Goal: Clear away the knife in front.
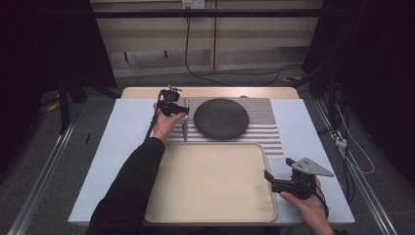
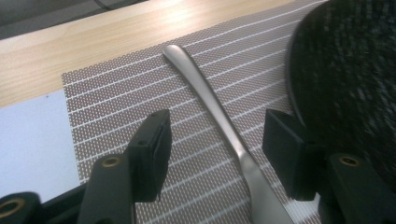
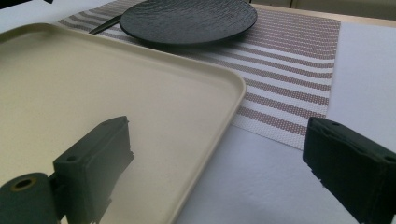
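On the striped placemat point(image 2: 116, 98), the left gripper point(image 2: 215, 154) straddles a metal handle point(image 2: 205, 93), jaws spread (right gripper point(image 3: 215, 163) likewise agape); closing off-centre could skid it under the black plate point(image 2: 350, 79).

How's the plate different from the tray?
The plate is round, dark and rough-textured; the tray is rectangular, cream and smooth. The plate sits on the striped mat at the far side; the tray lies nearer the person, overlapping the mat's edge. The tray is clearly larger. Both are empty.
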